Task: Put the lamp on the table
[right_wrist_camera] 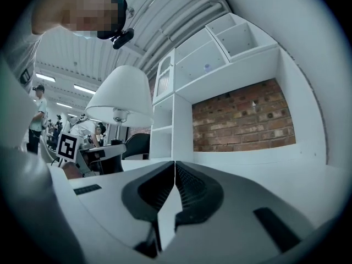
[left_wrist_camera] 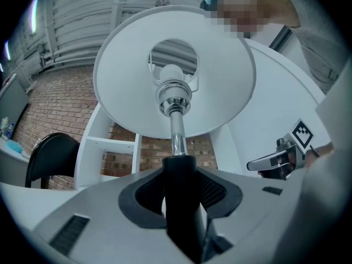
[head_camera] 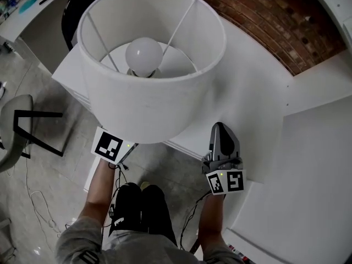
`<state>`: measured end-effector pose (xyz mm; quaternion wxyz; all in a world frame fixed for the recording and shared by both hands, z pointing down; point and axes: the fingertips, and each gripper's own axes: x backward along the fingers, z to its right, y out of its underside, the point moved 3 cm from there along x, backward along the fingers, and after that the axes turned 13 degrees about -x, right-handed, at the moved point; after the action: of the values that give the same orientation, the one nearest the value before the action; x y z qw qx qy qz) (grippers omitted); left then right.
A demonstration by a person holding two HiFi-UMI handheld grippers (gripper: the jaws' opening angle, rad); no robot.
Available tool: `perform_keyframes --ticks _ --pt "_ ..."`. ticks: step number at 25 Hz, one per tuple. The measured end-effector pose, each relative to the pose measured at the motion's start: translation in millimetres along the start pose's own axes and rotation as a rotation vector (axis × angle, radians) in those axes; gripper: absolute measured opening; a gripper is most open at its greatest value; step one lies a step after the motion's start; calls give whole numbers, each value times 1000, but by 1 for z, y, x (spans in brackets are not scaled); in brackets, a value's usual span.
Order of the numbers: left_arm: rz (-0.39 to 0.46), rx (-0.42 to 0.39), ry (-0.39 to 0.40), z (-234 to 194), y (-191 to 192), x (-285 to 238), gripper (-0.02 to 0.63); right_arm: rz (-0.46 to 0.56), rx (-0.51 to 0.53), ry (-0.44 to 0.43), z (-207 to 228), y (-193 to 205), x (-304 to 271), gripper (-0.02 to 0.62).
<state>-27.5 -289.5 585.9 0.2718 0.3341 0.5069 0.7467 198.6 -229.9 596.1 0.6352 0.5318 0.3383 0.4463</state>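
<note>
Lamp (head_camera: 148,106) hung over table's (head_camera: 258,92) near edge, stem clamped in left gripper (left_wrist_camera: 179,175). Right gripper (head_camera: 223,142) pinched closed, empty, at near edge. Carry step seemingly in hand; next move likely needed base set flat on tabletop, then release.

a white table (head_camera: 254,87) stands against a brick wall (head_camera: 264,21).

Looking down from your head, the big white round lampshade (head_camera: 151,100) hides the shiny metal pole (left_wrist_camera: 176,133) and the front of your left gripper (left_wrist_camera: 179,188). The pole's black lower end runs off the bottom edge of the left gripper view.
</note>
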Motion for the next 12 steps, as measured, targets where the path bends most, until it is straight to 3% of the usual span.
perform_keyframes --ticks 12 --pt "-8 -13 -25 -1 0 2 146 -17 -33 11 -18 15 26 25"
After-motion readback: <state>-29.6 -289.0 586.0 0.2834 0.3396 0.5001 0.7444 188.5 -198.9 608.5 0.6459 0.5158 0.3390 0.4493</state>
